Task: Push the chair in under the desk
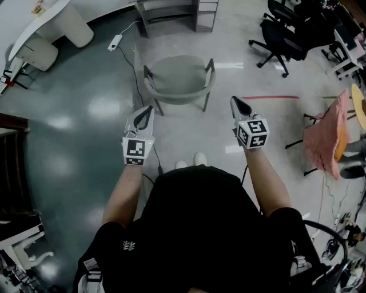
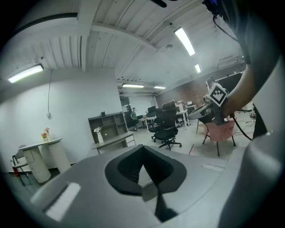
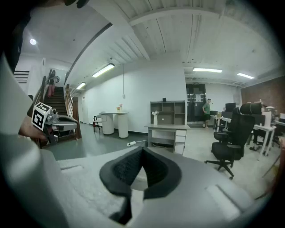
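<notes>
Standing behind the grey armchair (image 1: 178, 80), we have the left claw (image 1: 145, 116) and the right claw (image 1: 239, 107) held out ahead of us, one toward each rear corner of its curved backrest. Both claws are closed tight with nothing between them. That suits the job as we read it: a push needs a blunt, firm tip, not a grasp, and shut tips will not catch on the frame. Neither claw seems to touch the chair yet, since a strip of floor (image 1: 189, 129) shows between the tips and the backrest.

The armchair has its back to us and its seat toward the counter (image 1: 171, 7), which is the desk with shelves and drawers at the far end. Chair and counter stand apart with open floor between, so the pushing has not begun. Spacing the claws wide, one per side, should keep the chair from swivelling as it slides.

One hazard we note: a cable (image 1: 135, 74) from the power strip (image 1: 115, 42) runs just beside the chair's left legs and could snag them.
</notes>
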Tool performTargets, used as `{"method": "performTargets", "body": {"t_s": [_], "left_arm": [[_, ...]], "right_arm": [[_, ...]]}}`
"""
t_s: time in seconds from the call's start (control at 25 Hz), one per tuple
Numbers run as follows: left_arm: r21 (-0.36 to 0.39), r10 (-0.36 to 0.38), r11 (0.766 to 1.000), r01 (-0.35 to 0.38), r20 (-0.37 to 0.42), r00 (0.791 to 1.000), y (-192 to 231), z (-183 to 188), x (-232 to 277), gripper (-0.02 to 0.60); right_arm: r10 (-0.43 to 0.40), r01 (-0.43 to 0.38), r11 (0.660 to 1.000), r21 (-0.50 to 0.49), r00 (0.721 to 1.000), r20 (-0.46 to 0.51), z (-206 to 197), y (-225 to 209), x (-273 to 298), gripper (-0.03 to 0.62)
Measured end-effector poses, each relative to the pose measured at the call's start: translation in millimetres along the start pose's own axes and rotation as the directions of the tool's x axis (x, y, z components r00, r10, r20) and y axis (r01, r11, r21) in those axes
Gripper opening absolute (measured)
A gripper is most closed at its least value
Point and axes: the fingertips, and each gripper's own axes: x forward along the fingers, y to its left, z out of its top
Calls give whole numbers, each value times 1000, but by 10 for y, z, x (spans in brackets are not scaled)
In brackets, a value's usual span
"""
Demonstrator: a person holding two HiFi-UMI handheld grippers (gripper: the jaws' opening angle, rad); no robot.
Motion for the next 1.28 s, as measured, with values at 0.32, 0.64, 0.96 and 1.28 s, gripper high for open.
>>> {"method": "performTargets", "body": {"t_s": [0.32, 0.64, 0.96, 1.28], "left_arm": [[-28, -5, 1000, 4, -10, 1000, 127, -176, 24, 6], [-51, -52, 997, 50, -34, 998, 226, -558, 204, 6], [-22, -51, 999, 50, -97, 994, 332, -969, 681, 6], [-65, -214, 977, 204, -256, 943, 269, -1578, 1356, 127]], "right_arm": [[13, -13, 1000, -15, 1000, -20, -83, 151, 120, 2], [43, -42, 999, 24, 997, -61, -333, 345, 344, 2], [239, -246, 968, -45, 963, -125, -739, 476, 1013, 11], [391, -451, 880, -153, 867, -308, -1188, 589, 1835, 160]]}}
